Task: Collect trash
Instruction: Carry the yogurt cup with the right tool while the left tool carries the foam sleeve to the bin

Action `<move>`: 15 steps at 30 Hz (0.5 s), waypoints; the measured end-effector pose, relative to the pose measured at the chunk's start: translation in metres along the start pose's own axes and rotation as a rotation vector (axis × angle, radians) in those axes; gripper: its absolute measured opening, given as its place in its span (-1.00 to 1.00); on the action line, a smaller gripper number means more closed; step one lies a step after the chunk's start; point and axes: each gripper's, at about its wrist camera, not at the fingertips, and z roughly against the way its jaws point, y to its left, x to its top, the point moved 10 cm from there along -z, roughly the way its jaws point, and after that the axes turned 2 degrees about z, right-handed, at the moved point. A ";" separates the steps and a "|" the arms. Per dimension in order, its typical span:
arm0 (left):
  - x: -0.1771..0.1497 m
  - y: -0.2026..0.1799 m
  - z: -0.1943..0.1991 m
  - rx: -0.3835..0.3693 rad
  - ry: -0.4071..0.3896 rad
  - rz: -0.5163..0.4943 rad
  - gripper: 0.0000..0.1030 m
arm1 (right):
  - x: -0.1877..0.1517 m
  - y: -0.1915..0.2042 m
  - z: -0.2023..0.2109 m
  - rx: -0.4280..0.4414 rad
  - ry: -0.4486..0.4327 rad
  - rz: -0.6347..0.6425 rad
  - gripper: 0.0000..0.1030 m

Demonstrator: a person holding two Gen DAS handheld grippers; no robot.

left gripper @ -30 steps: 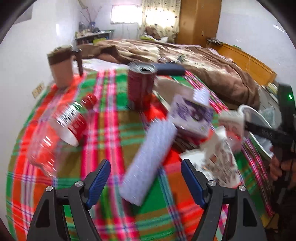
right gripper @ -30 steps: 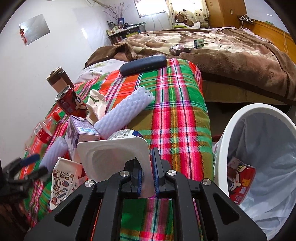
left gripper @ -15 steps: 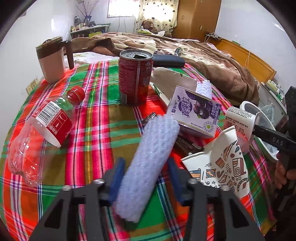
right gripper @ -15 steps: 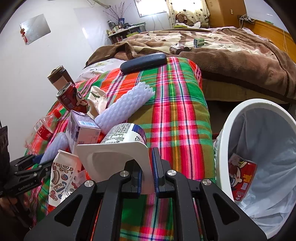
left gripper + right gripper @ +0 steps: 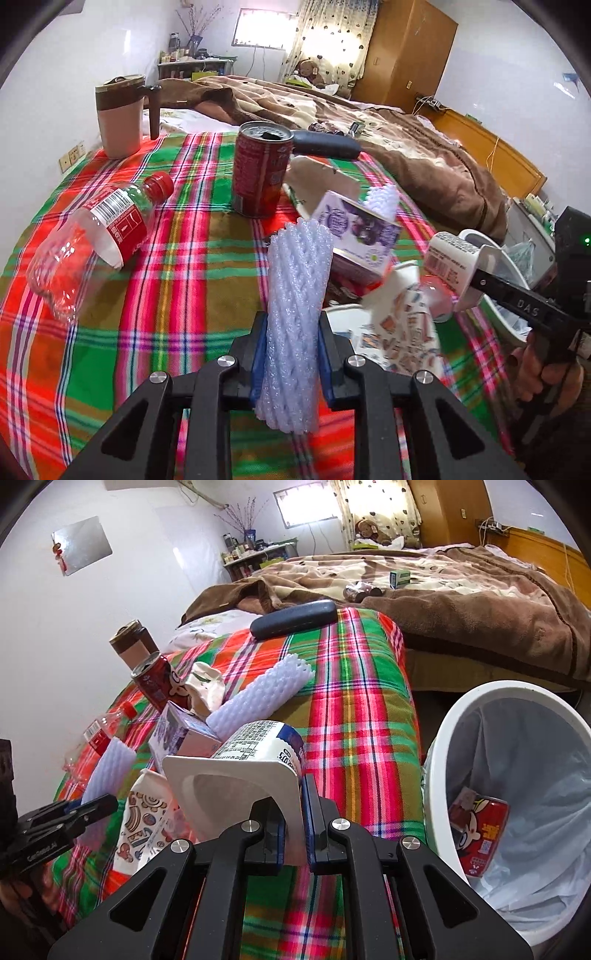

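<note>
The left gripper [image 5: 290, 354], jaws just closed, pinches a foam sleeve [image 5: 295, 295] on the plaid cloth [image 5: 177, 295]; the right gripper [image 5: 293, 830] clamps a yogurt cup [image 5: 255, 760] by its rim, beside the bin [image 5: 454, 746]. Grasping looks done: next, both loads need carrying over the bin. Bottle [image 5: 92, 236] and can [image 5: 260, 170] wait beyond.

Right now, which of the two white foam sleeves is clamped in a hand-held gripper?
The nearer foam sleeve, pinched in the left hand-held gripper. The other sleeve lies free on the plaid cloth behind the purple carton.
</note>
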 end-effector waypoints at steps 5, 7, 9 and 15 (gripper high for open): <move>0.001 -0.014 0.016 -0.010 -0.038 0.006 -0.52 | 0.000 0.000 0.013 -0.004 -0.035 0.005 -0.83; 0.002 -0.021 0.022 -0.006 -0.051 0.007 -0.52 | 0.000 -0.001 0.018 -0.004 -0.043 0.005 -0.83; 0.002 -0.029 0.027 -0.010 -0.061 0.002 -0.52 | 0.001 -0.003 0.025 -0.004 -0.059 0.005 -0.83; 0.006 -0.062 0.036 -0.023 -0.092 -0.017 -0.52 | 0.003 -0.015 0.045 -0.020 -0.098 -0.002 -0.83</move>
